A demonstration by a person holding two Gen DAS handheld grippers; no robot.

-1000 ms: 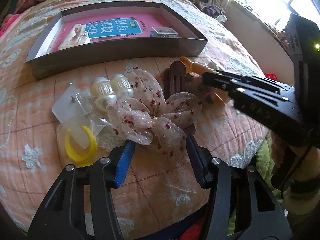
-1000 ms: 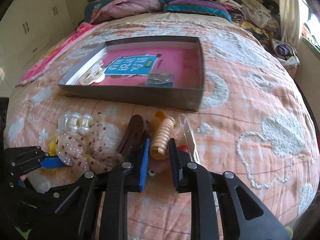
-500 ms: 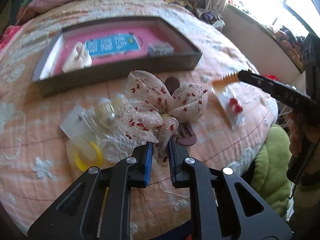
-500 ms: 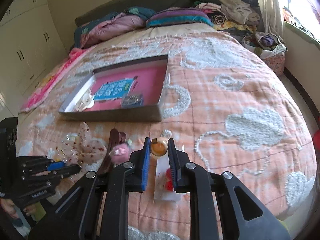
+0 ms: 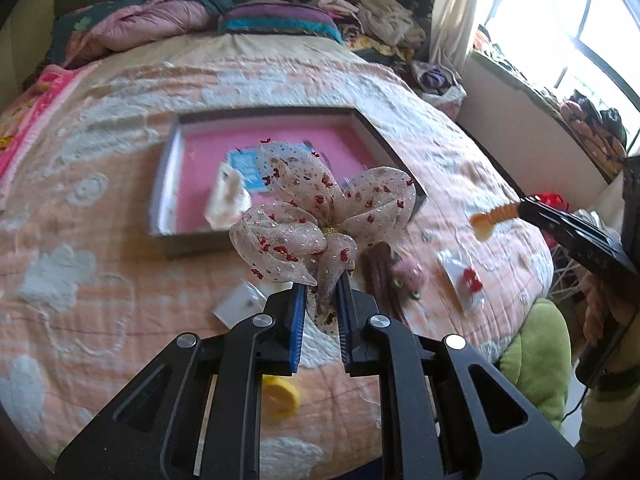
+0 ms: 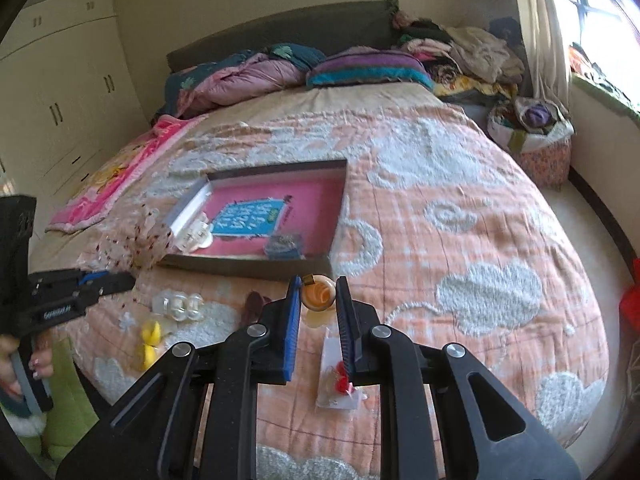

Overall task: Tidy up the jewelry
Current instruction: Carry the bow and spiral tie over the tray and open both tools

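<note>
My left gripper (image 5: 322, 292) is shut on a sheer beige bow (image 5: 320, 216) with red specks, lifted above the bed in front of the grey box (image 5: 396, 152) with a pink floor. My right gripper (image 6: 318, 296) is shut on an orange ribbed hair clip (image 6: 318, 296), also raised over the bedspread; in the left wrist view that orange clip (image 5: 492, 218) sticks out of the right gripper (image 5: 524, 208). The left gripper (image 6: 120, 280) with the bow (image 6: 128, 240) shows at the left of the right wrist view. The box (image 6: 340, 208) holds a white clip (image 6: 194, 236), a blue card and a small packet (image 6: 286, 246).
On the peach bedspread lie a brown claw clip (image 5: 380, 268), a pink piece (image 5: 406, 274), a bag with red earrings (image 6: 340, 376), a yellow crescent (image 6: 150, 340), pearly clips (image 6: 180, 306) and a white card (image 5: 240, 306). Pillows and clothes pile at the headboard. A green plush (image 5: 532, 356) sits by the bed edge.
The left jaws closed on the bow and lifted it off the bed. The right gripper rose with the orange clip, leaving the brown clip and red-earring bag below.
</note>
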